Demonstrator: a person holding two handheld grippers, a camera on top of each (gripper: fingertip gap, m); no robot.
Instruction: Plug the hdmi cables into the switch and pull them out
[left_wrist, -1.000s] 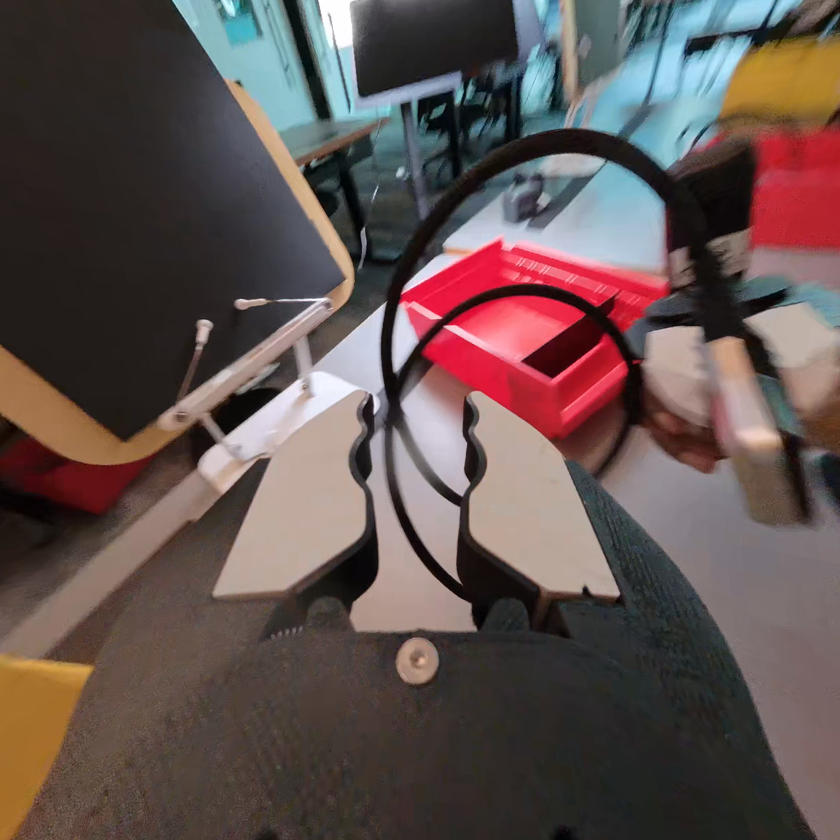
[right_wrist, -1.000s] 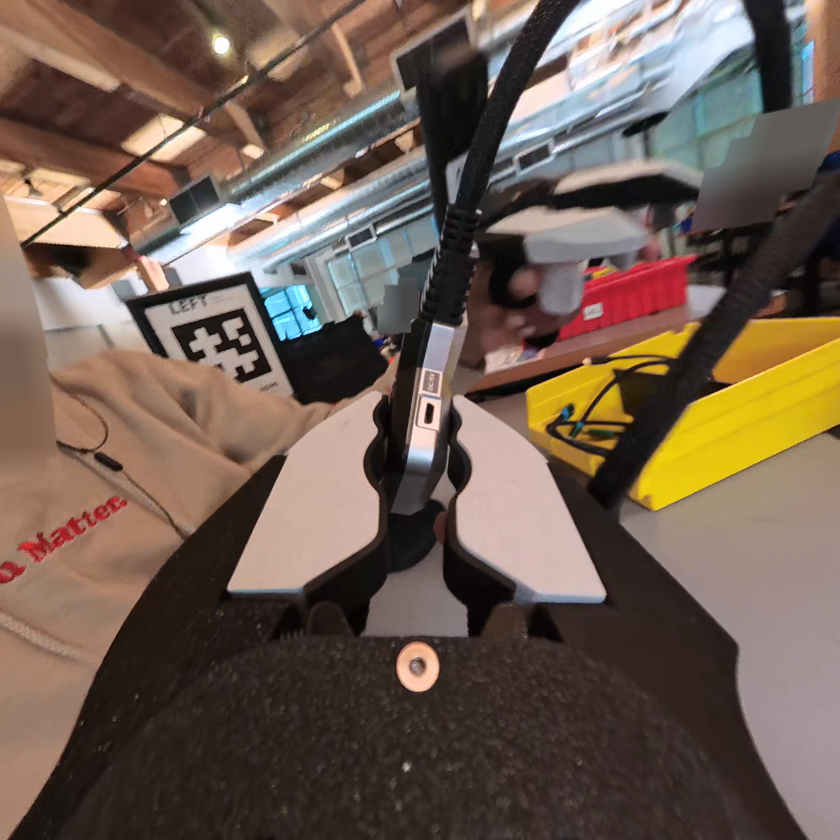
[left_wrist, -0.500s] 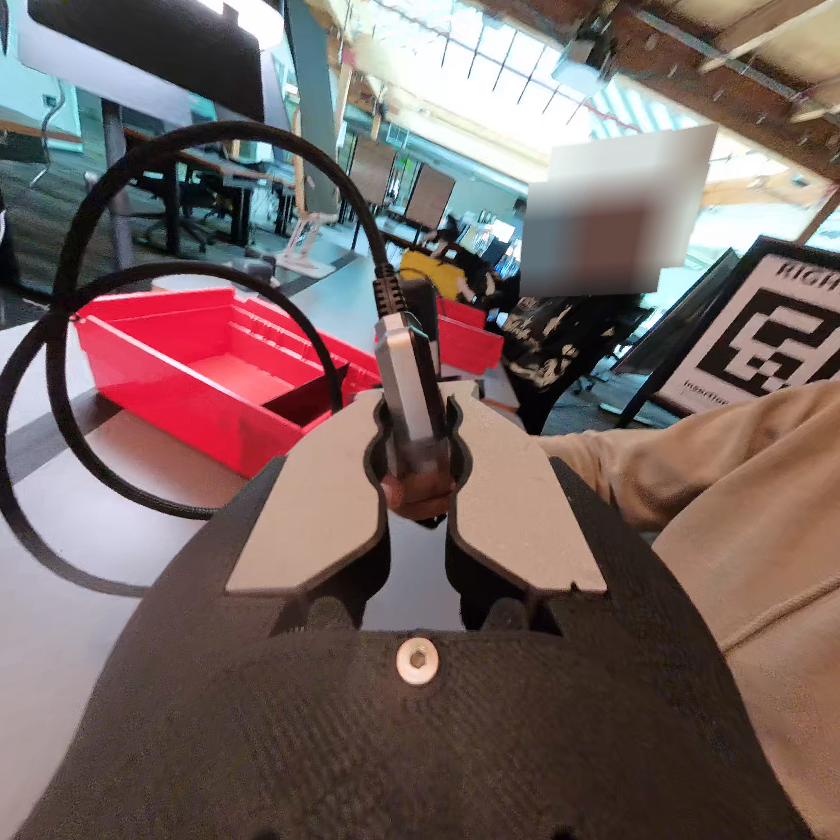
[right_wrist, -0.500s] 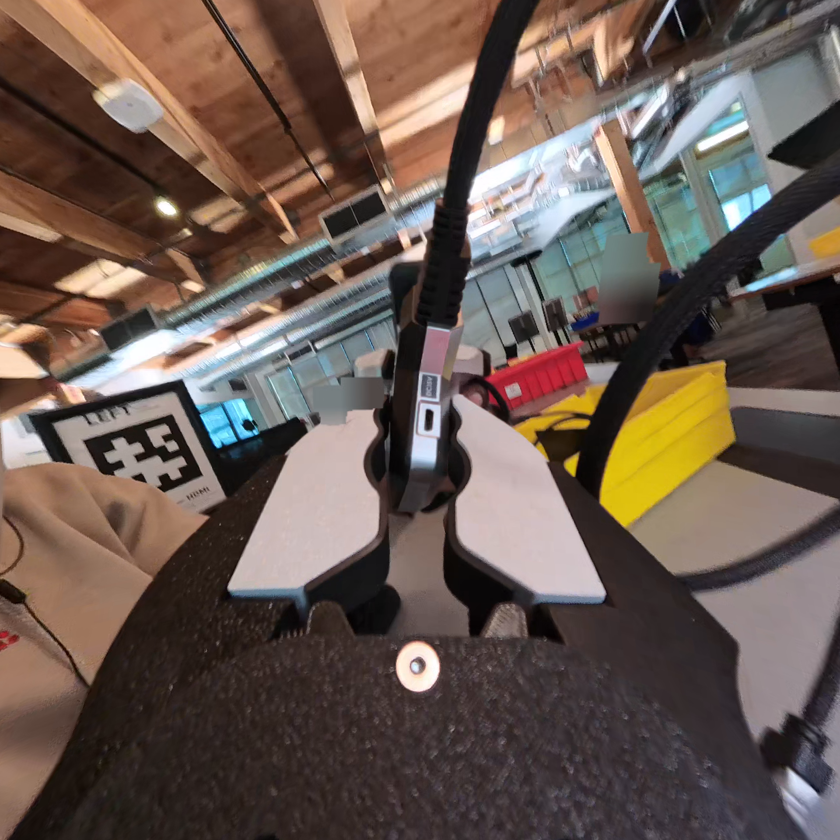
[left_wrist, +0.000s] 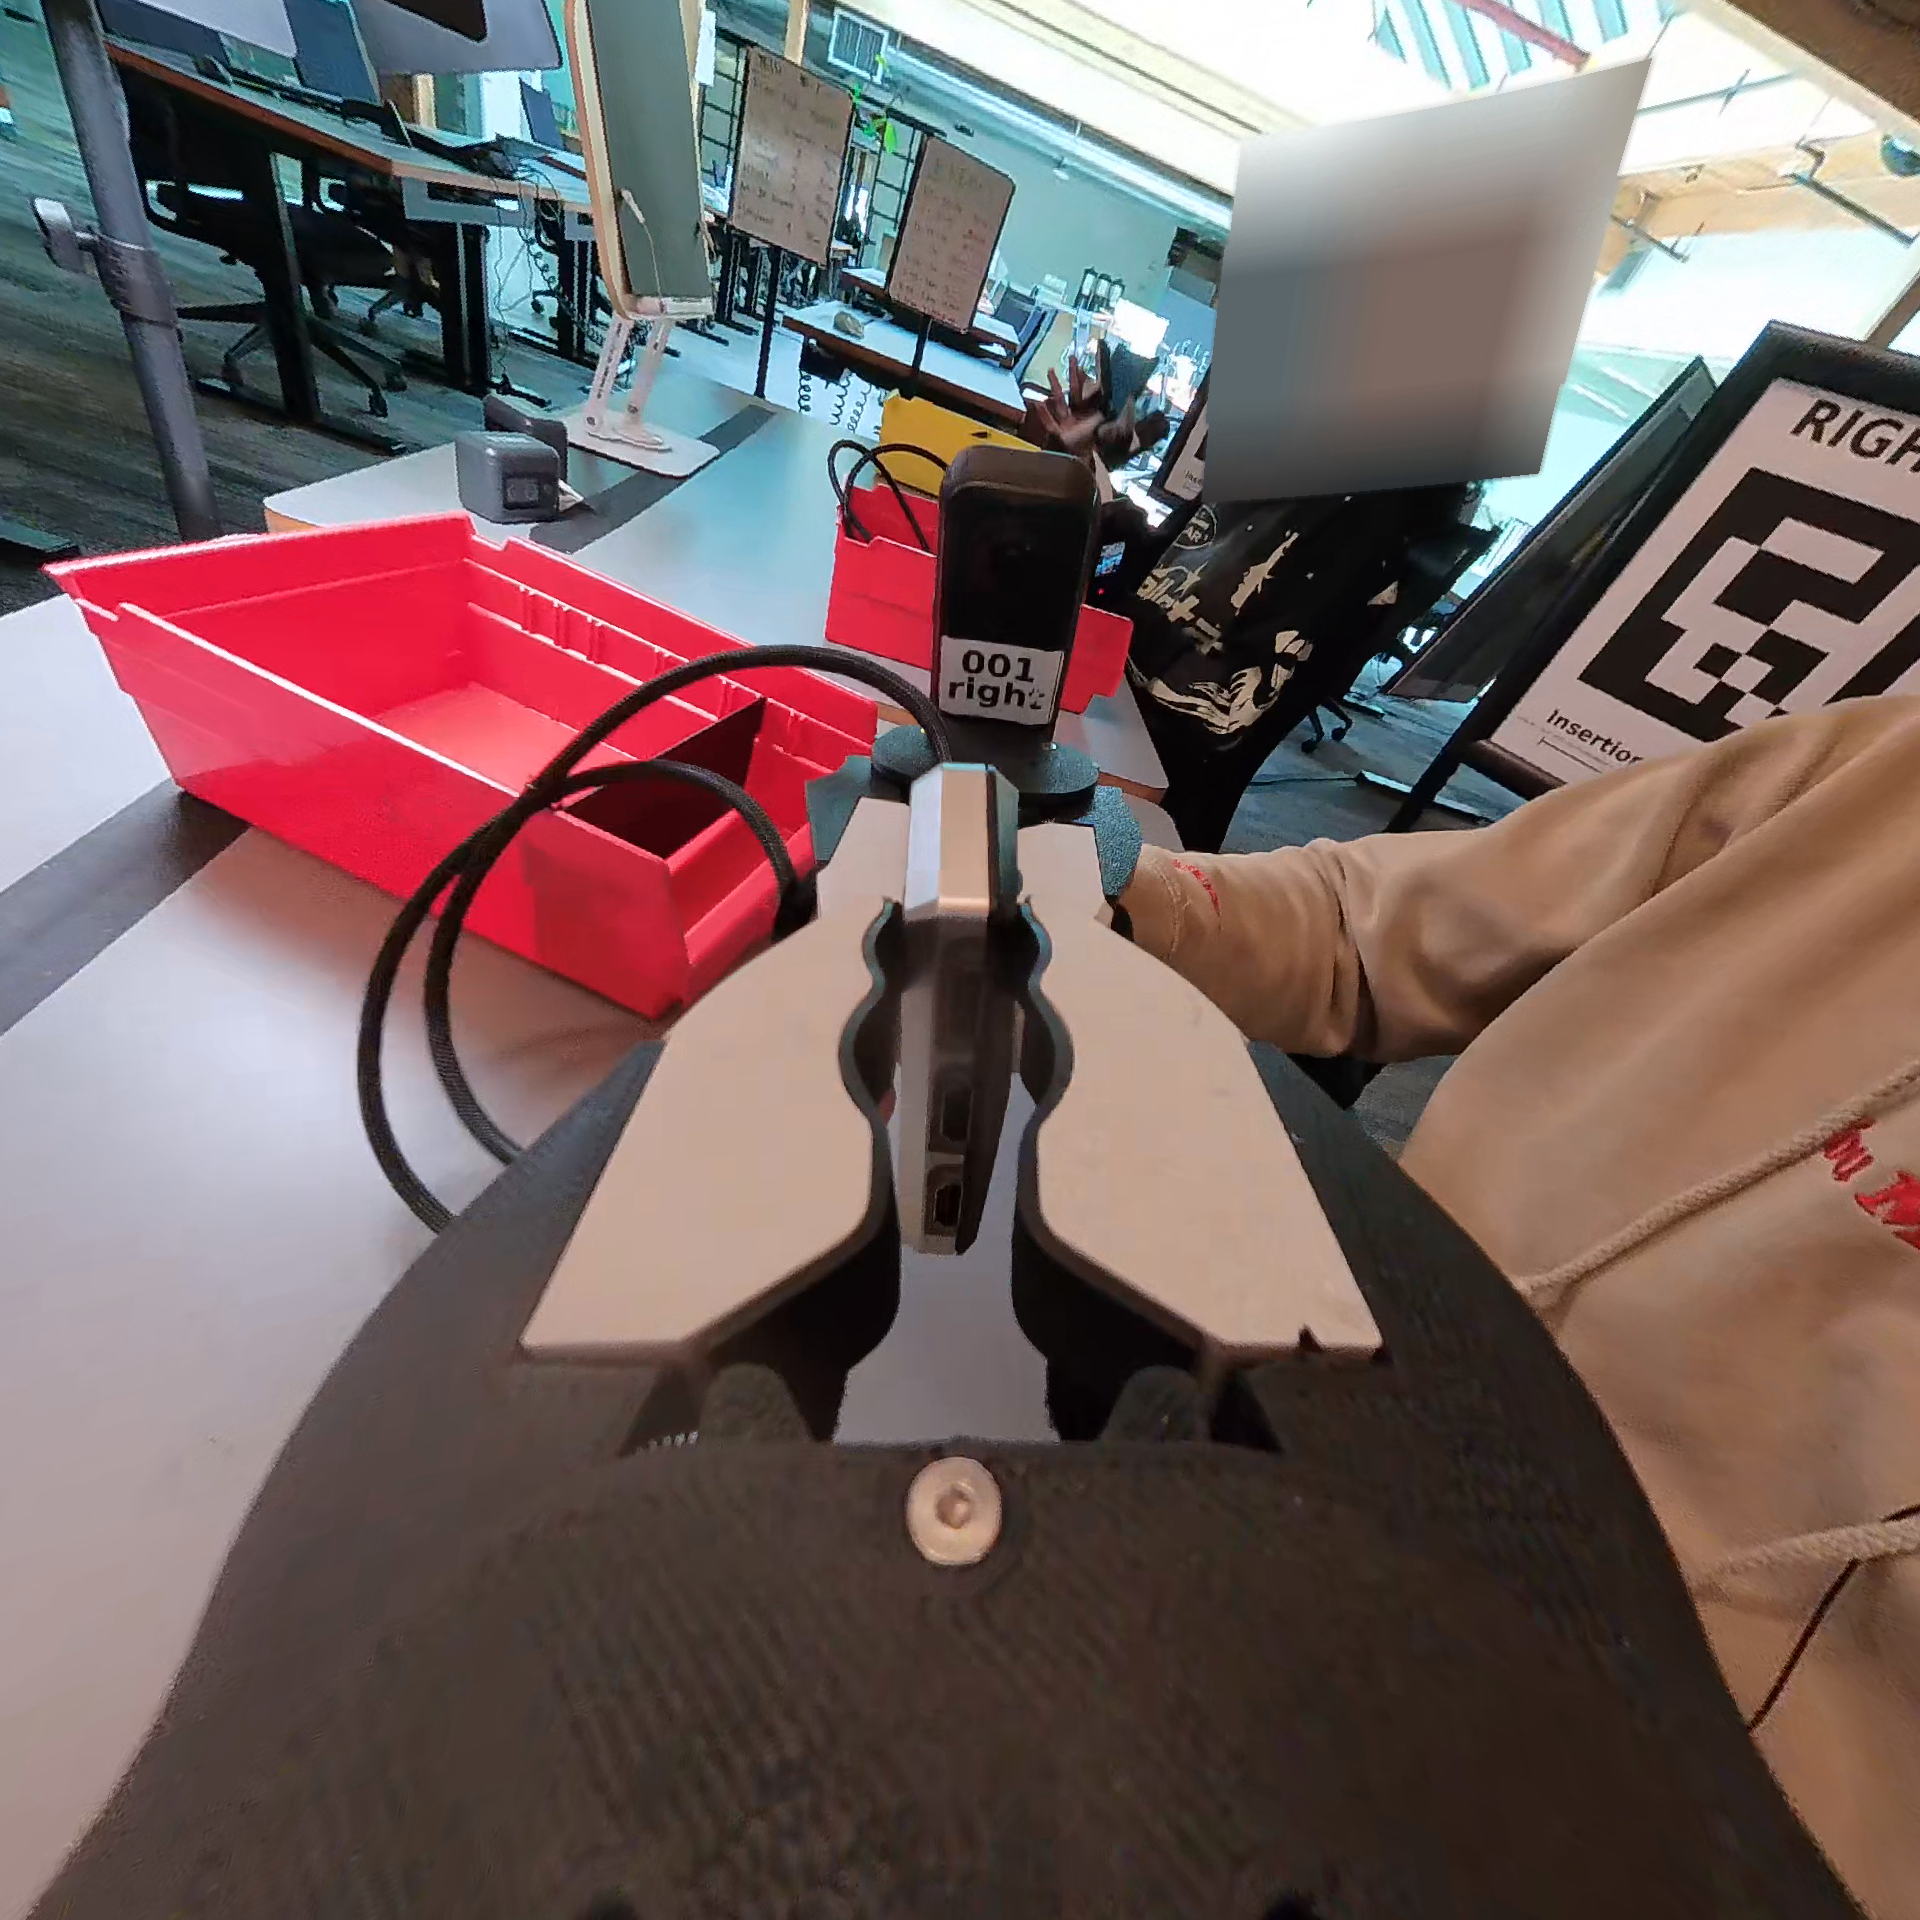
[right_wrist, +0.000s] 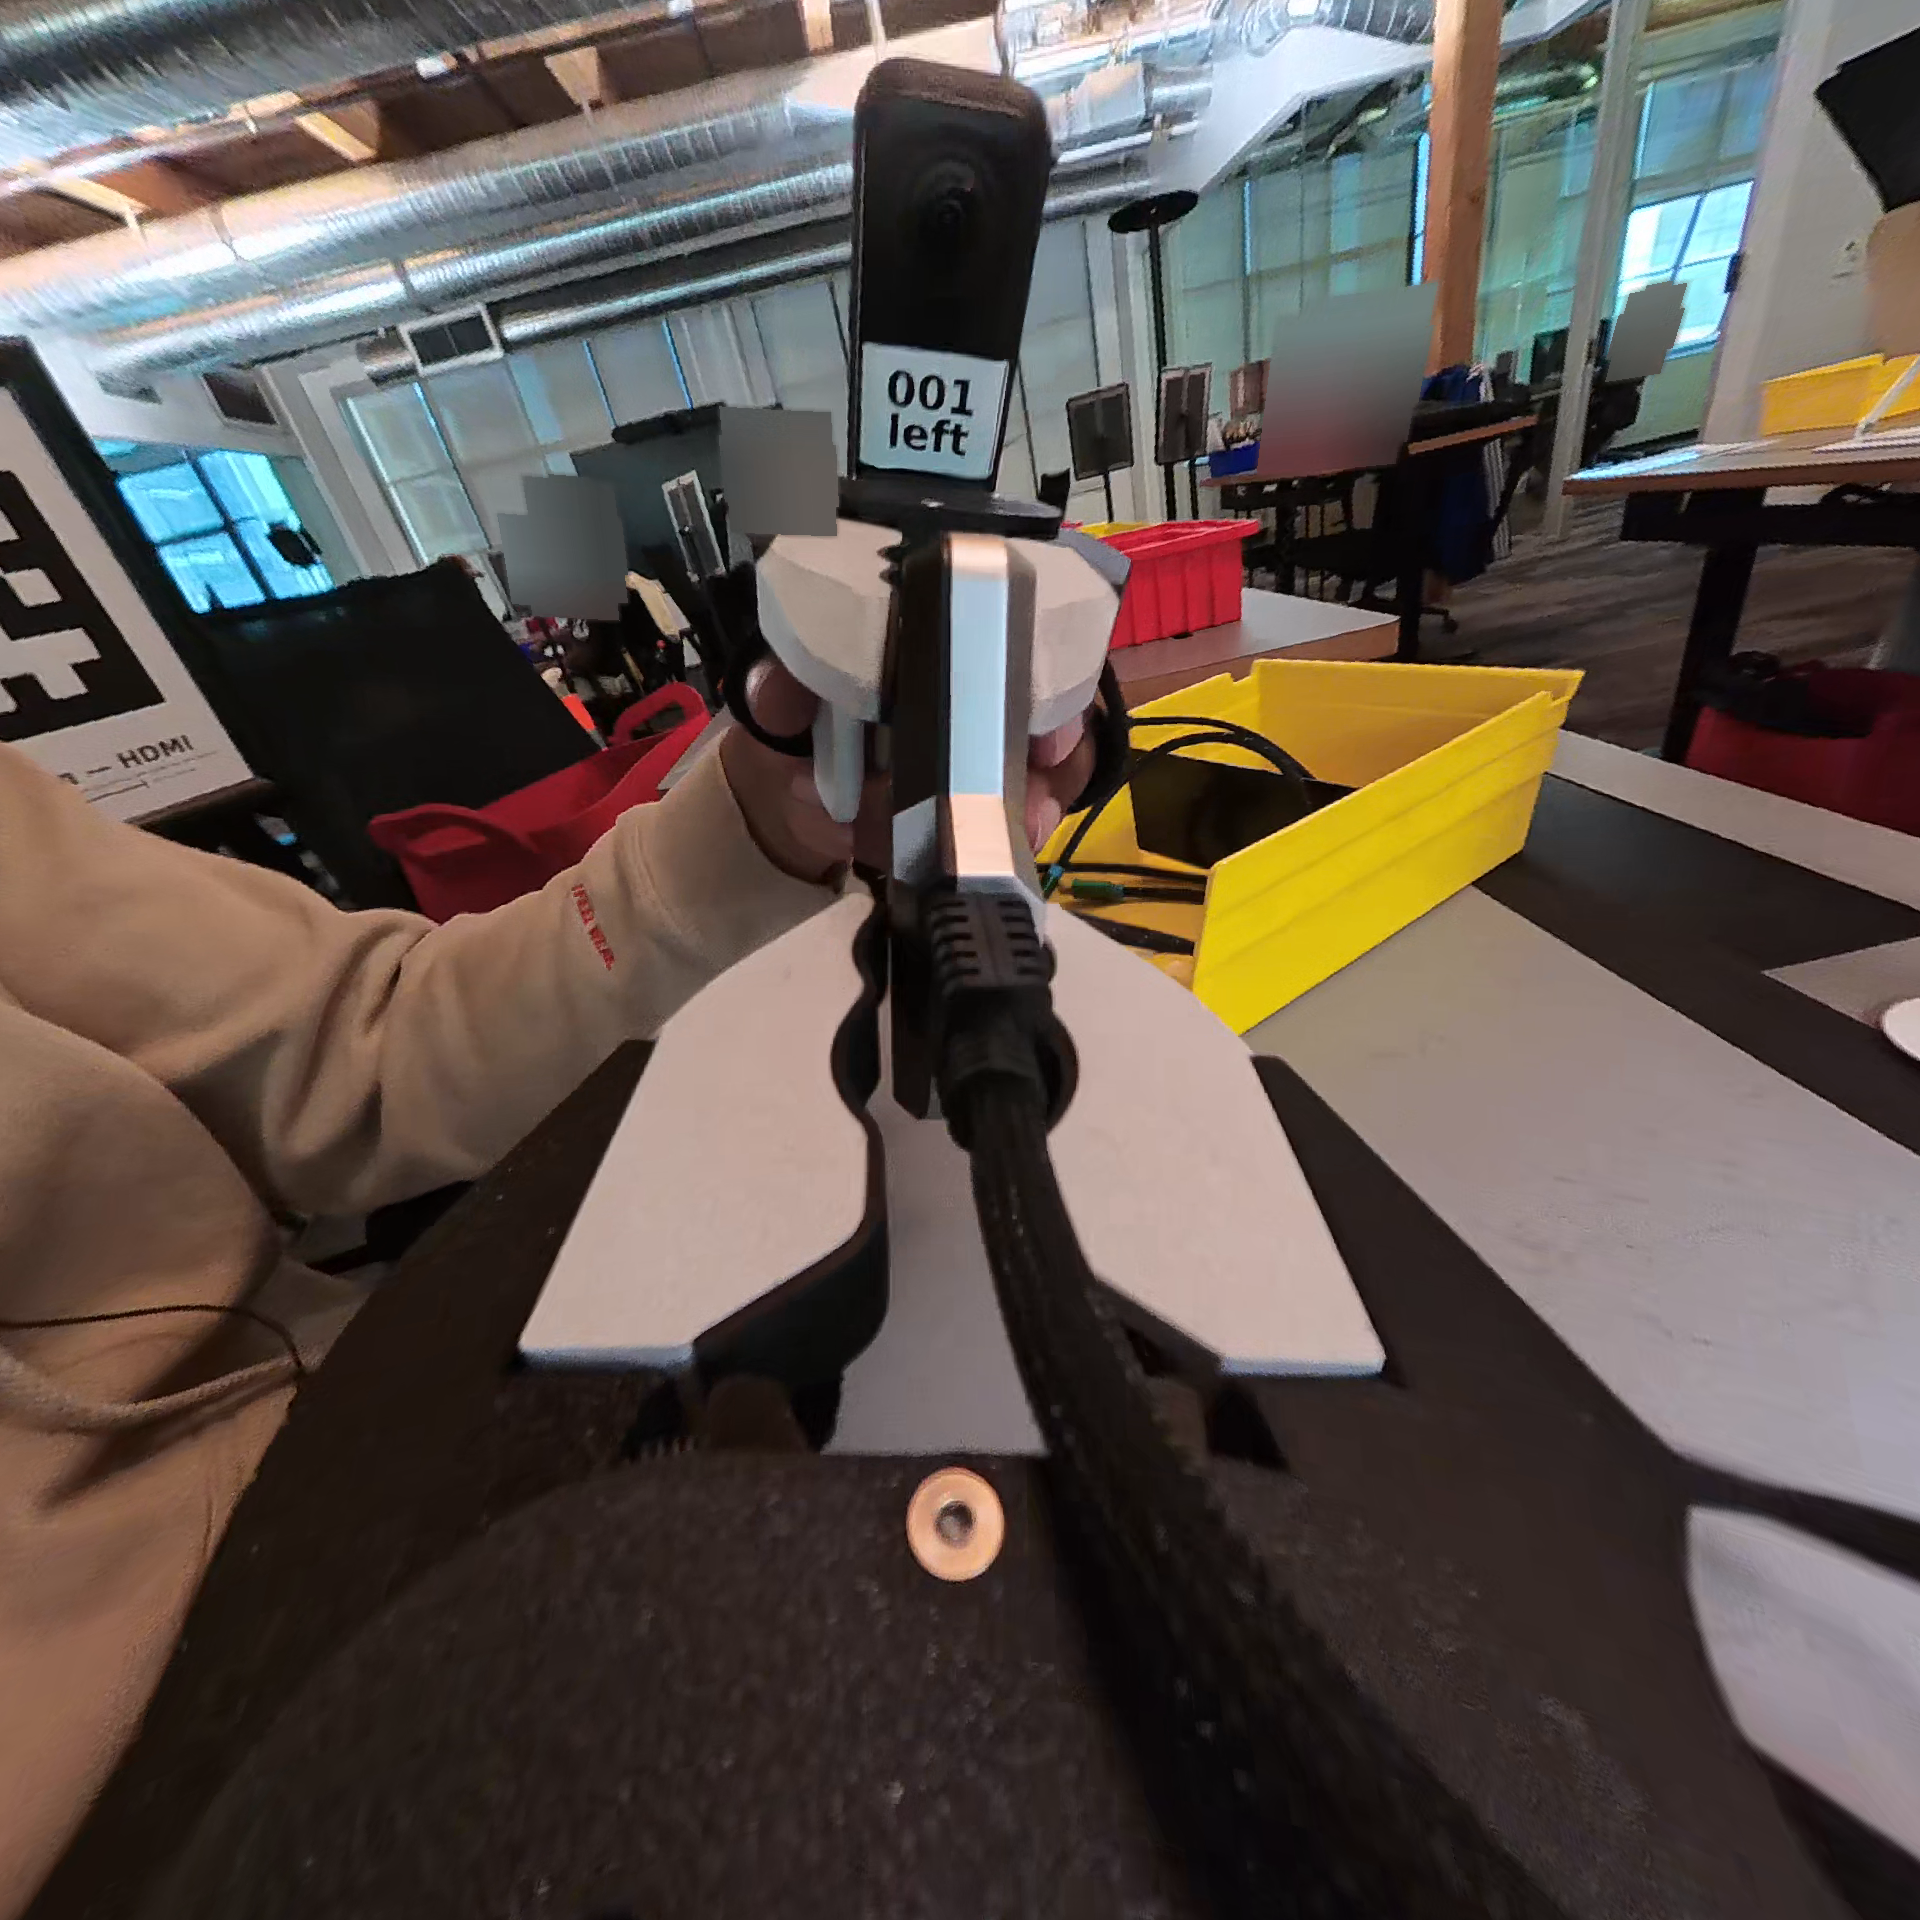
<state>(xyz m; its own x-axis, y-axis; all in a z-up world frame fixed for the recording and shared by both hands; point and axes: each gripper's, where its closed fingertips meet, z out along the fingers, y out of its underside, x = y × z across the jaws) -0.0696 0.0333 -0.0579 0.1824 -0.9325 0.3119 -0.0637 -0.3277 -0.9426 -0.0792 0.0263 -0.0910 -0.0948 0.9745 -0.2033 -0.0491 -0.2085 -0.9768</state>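
Switch and HDMI plug held between two facing grippers, above the table.

Left wrist view: the switch (left_wrist: 951, 1049) is clamped in the left gripper (left_wrist: 951, 1049).
Right wrist view: the right gripper (right_wrist: 961, 1029) is closed on the HDMI plug (right_wrist: 987, 935), apparently seated; any pull is best kept straight along the port axis.

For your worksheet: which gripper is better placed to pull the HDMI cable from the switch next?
Right. The right gripper grips the HDMI plug at one end of the switch; the left gripper clamps its body, probably bracing it.
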